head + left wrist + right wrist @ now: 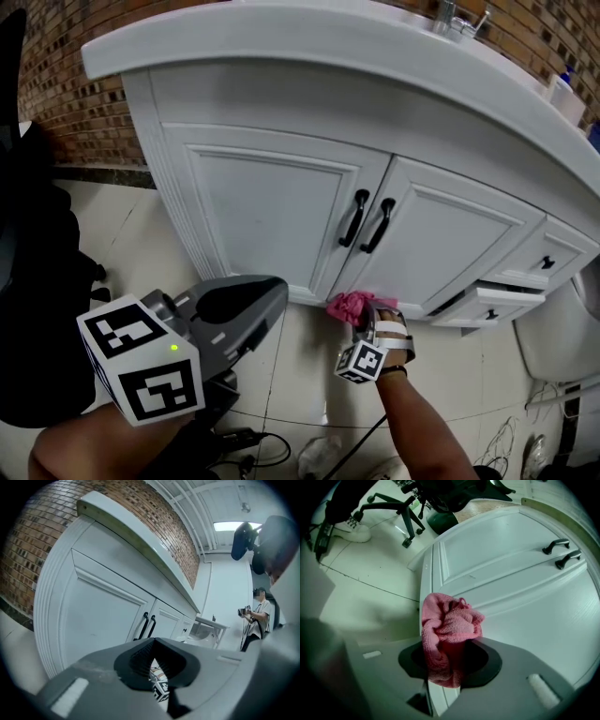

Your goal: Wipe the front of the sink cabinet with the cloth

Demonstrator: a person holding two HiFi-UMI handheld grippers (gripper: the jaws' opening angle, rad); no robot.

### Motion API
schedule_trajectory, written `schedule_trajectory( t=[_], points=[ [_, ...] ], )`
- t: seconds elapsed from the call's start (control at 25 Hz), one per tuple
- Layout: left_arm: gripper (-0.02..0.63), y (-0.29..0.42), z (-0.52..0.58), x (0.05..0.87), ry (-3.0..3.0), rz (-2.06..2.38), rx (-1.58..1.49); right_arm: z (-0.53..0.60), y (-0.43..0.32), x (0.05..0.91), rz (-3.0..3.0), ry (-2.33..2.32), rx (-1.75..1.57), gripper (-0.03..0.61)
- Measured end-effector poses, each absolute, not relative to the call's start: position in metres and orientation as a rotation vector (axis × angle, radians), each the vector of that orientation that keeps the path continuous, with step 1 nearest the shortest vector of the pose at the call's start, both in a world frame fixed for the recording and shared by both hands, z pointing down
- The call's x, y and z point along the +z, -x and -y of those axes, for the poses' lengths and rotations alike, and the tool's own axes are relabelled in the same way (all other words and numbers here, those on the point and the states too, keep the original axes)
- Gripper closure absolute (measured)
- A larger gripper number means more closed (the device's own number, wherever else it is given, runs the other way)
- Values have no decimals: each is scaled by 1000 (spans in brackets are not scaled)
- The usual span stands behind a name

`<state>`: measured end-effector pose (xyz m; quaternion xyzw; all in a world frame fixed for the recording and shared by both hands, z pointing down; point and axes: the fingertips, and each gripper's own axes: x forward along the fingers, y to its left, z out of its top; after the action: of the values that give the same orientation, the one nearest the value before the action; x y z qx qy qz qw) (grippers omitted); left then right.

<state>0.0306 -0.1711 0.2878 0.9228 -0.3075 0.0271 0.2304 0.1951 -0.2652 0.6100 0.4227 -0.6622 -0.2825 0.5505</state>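
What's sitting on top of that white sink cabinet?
Toward the right in the head view, a metal faucet and a white bottle with a blue top stand on the countertop. The basin and the rest of the top are hidden behind the countertop's front edge.

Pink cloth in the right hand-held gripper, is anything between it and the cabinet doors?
Nothing visible. The pink cloth, clamped in the right hand-held gripper, is right at the cabinet doors, at their lower edge, below the black handles.
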Motion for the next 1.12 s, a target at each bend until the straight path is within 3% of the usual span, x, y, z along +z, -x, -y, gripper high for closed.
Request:
schedule_trajectory(
  t=[0.4,0.68,0.96,1.12],
  points=[
    [609,-13,167,277,-2549,903,18,250,-186,592,1760,-951,-353,443],
    [609,5,149,246,-2470,789,-181,235,-151,433,1908,-1151,-624,440],
    [608,-1,141,237,-2513,781,-184,220,-118,246,1877,-1338,-1013,437],
    [608,1,139,234,-2511,787,-203,244,-125,205,1798,-1416,-1036,436]
  ],
)
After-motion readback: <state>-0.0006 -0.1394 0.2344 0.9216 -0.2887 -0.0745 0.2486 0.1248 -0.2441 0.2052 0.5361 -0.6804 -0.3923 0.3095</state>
